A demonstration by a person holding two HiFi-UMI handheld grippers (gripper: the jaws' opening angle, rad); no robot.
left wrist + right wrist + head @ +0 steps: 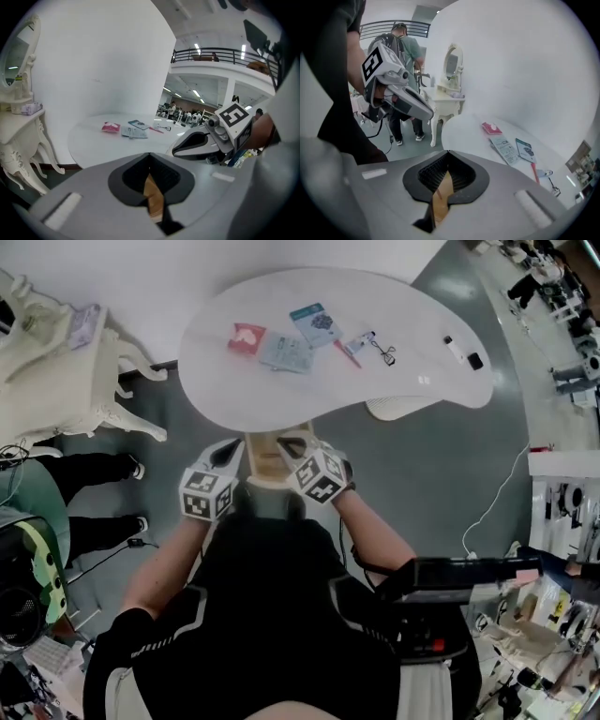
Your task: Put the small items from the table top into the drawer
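Note:
Small items lie on the white table (412, 390): a red packet (247, 337), a grey-blue packet (286, 352), a teal packet (314, 322), a red pen (349, 353), a binder clip (384, 355), and a white piece (453, 348) beside a black one (474, 361). Below the table's near edge shows a wooden drawer (266, 457). My left gripper (228, 455) (150, 157) is at its left side, my right gripper (294, 448) (448, 155) at its right. On both grippers the jaws are shut, tips touching; only wood shows through the gap behind them.
A white dressing table (56, 371) with an oval mirror (451, 61) stands left of the table. A person's legs (94, 470) are on the floor at the left. A white cable (492, 502) trails over the grey floor at the right.

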